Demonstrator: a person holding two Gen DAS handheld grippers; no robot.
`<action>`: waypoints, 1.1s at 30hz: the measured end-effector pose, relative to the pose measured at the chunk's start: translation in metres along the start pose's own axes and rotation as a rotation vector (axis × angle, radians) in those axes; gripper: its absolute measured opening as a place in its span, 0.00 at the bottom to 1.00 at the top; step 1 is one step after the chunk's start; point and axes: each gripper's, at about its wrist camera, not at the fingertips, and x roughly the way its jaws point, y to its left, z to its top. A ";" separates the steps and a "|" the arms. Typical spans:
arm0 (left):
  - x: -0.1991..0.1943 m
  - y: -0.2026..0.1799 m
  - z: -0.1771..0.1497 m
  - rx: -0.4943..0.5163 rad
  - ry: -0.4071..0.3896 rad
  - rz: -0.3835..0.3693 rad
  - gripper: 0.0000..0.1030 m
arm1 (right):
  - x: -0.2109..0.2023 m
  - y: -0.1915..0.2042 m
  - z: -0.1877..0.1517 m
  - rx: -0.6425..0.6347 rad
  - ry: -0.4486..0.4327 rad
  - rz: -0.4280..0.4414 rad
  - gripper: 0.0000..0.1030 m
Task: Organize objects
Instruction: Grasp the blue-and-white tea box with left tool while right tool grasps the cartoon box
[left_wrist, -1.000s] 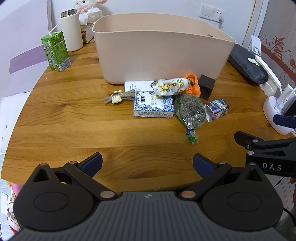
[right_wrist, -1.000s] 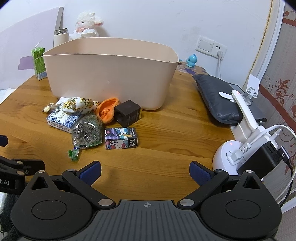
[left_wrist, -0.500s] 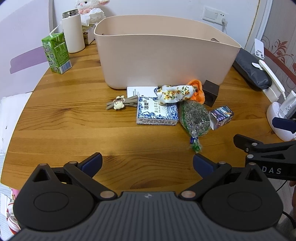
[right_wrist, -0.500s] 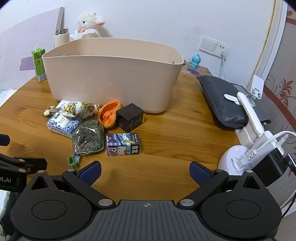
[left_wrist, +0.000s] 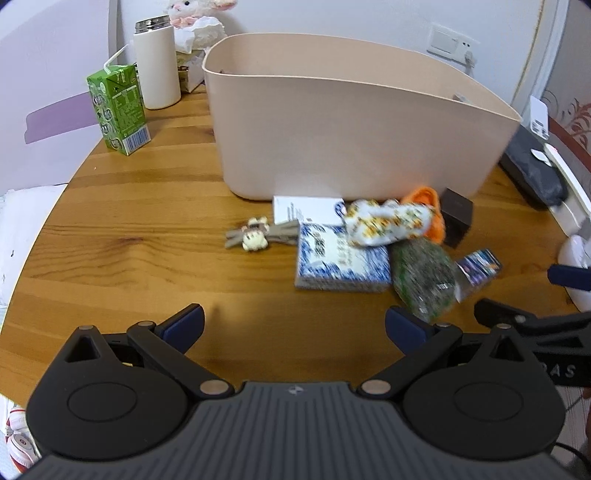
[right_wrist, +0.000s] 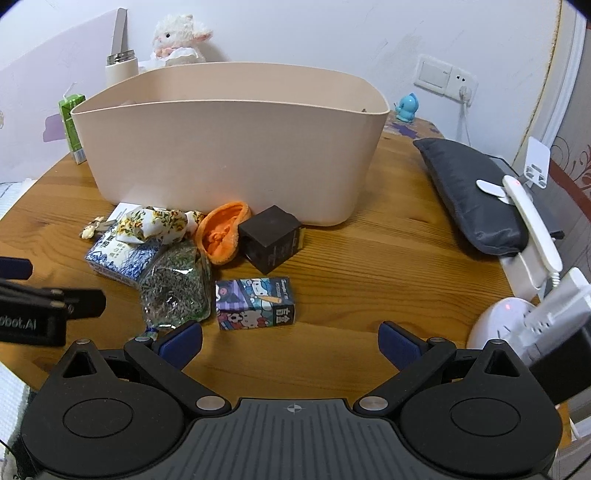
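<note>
The small objects (right_wrist: 192, 266) lie heaped on the desk (left_wrist: 147, 236) just ahead of both grippers, left gripper (left_wrist: 293, 326) and right gripper (right_wrist: 290, 341) with fingers spread and empty, so the approach step seemingly needs closing on one item for the beige bin (right_wrist: 229, 155) beyond.

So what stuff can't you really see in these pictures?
- Inside the beige bin: both views look at its near wall, which hides the floor.
- White card: print too small, and the blue patterned box covers its corner.
- Green bag: smeared by motion blur in the left view.
- Green carton: the bin partly hides it in the right view.
- Plush lamb: cut by the left view's top edge.
</note>
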 end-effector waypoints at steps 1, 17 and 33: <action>0.003 0.001 0.002 -0.002 -0.005 0.002 1.00 | 0.002 0.000 0.001 0.000 0.003 0.001 1.00; 0.036 -0.009 0.017 0.002 -0.007 -0.082 1.00 | 0.035 -0.003 0.011 0.029 0.048 0.076 0.88; 0.036 -0.028 0.021 0.055 -0.037 -0.038 0.65 | 0.031 -0.002 0.013 0.017 0.002 0.096 0.45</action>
